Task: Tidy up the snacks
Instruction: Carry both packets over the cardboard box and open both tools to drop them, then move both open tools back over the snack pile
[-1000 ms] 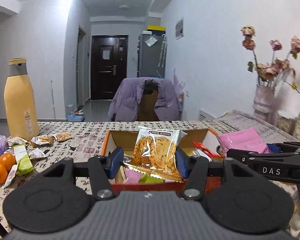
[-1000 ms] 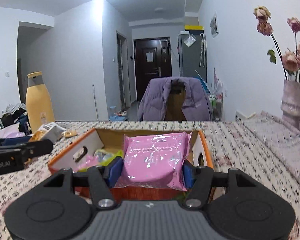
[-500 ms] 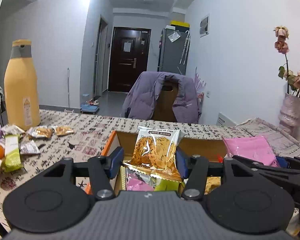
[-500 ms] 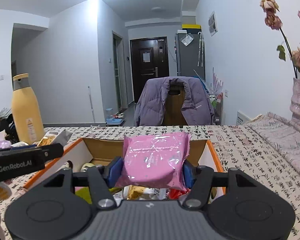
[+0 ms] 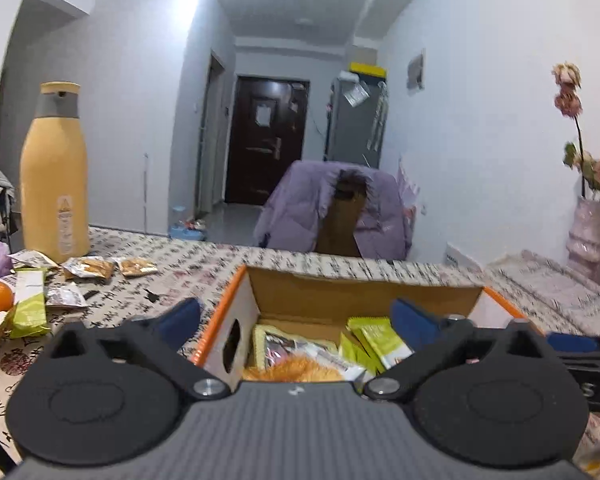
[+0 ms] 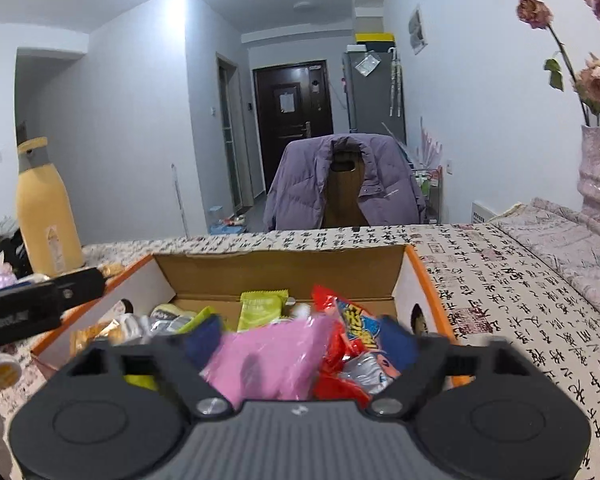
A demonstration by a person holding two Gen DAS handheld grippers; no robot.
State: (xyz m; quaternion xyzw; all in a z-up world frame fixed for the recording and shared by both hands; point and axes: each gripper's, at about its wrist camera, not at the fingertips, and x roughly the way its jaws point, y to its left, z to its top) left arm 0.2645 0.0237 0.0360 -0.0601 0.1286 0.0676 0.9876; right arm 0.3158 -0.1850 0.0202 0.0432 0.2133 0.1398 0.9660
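My left gripper (image 5: 296, 318) is spread wide with nothing in it, over the near edge of the box (image 5: 236, 312). My right gripper (image 6: 300, 338) gapes too, empty, the pink pack (image 6: 272, 356) lying loose below it in the box beside a red pack (image 6: 352, 332). Left of the box lie loose snacks (image 5: 88, 268), then the yellow bottle (image 5: 54, 176). Beyond the box stands a chair (image 6: 344, 184).

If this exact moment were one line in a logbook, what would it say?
left gripper: open | right gripper: open | pink packet: in cardboard box
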